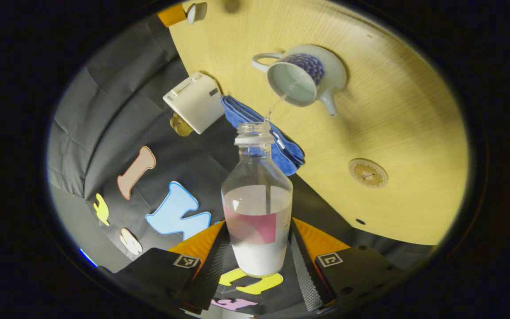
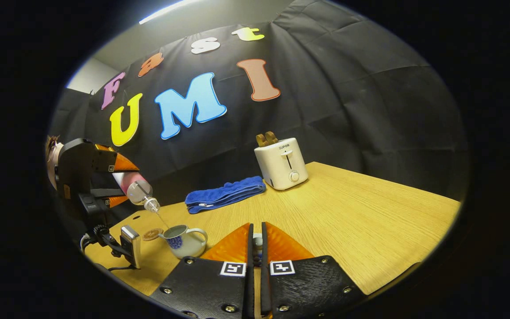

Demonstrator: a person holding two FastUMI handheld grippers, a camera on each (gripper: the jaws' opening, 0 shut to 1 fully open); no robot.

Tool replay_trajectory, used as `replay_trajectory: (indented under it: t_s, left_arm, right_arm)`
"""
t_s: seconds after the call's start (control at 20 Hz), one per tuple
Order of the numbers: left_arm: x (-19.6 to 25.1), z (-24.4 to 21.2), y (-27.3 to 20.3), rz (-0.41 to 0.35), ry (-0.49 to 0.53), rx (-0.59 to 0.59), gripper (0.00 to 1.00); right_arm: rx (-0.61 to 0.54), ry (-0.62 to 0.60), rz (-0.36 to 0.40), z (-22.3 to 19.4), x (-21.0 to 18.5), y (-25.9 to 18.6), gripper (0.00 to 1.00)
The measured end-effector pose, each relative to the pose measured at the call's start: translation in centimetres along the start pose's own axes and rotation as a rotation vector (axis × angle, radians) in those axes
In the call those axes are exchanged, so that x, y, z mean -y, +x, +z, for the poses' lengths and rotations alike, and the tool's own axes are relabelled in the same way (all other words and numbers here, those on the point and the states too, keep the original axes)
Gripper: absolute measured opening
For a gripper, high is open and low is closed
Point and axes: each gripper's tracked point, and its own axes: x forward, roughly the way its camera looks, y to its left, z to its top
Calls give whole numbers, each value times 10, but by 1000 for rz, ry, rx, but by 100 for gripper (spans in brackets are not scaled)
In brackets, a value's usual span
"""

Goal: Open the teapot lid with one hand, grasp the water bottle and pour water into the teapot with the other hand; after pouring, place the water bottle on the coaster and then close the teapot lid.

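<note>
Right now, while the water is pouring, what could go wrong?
The stream from the bottle is thin and lands near the teapot's rim, so it might splash onto the table. The blue towel lies close by and could get wet. The left claw could let the bottle slip.

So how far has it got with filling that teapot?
Done: the teapot stands open, its lid off. In hand: the left claw grips the water bottle, tilted so a thin stream runs into the pot. The right claw is closed around something small, probably the lid. Left: set the bottle on the coaster, then put the lid back.
</note>
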Motion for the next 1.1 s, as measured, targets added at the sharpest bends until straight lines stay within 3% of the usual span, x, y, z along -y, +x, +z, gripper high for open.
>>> replay_trajectory:
  t_s: [0.7, 0.9, 1.1]
  left_arm:
    - [-11, 1, -7, 8, 62, -14, 87]
    - [-3, 2, -3, 14, -49, 6, 87]
    - [19, 9, -4, 22, -292, 54, 87]
  right_arm:
    - [9, -2, -7, 2, 4, -2, 5]
    - [12, -9, 0, 3, 2, -4, 5]
    - [15, -30, 3, 3, -1, -4, 5]
